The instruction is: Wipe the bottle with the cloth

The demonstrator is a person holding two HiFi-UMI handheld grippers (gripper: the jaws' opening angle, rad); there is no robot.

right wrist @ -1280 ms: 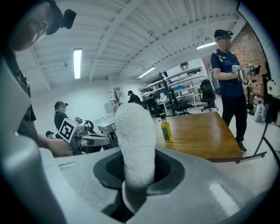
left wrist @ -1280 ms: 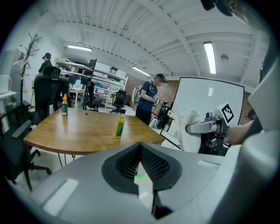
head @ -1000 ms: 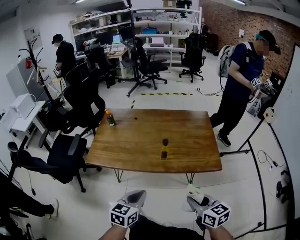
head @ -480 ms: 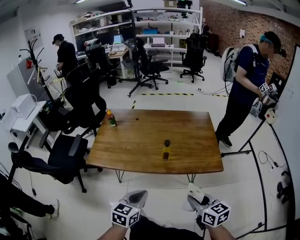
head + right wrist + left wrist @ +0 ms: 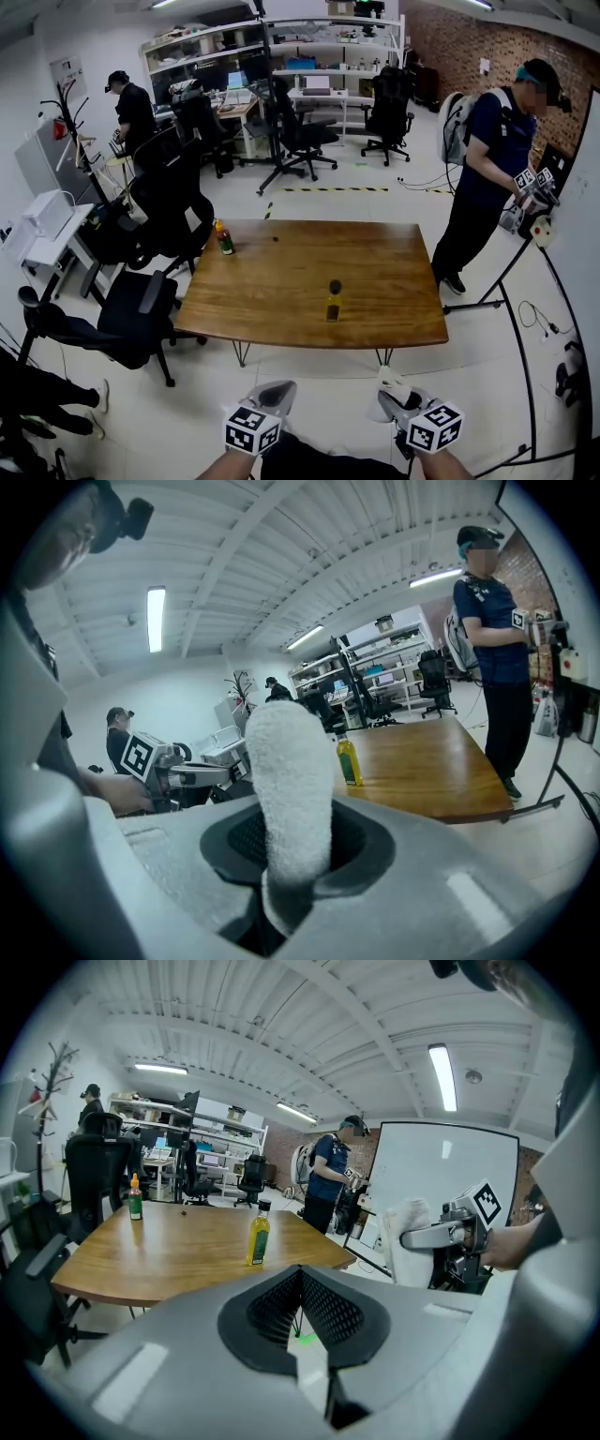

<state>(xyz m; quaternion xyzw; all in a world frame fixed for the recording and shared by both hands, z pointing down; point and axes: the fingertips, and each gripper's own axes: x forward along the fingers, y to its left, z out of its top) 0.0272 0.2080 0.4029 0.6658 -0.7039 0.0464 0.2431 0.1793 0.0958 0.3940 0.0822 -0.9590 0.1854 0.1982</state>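
A small yellow bottle (image 5: 331,302) with a black cap stands upright near the front edge of the wooden table (image 5: 281,281). It also shows in the left gripper view as the bottle (image 5: 258,1234) and in the right gripper view as the bottle (image 5: 348,758). Both grippers hang low in front of me, well short of the table. My left gripper (image 5: 272,394) is shut with nothing in it. My right gripper (image 5: 398,398) is shut on a white cloth (image 5: 291,789), which sticks up between its jaws.
A green bottle with an orange cap (image 5: 223,238) stands at the table's far left corner. Black office chairs (image 5: 141,300) crowd the table's left side. A person (image 5: 483,178) stands at the right beside a whiteboard stand (image 5: 572,244). Bare floor lies between me and the table.
The person at the right has shifted a little to the right. Both grippers stay where they were, still shut.
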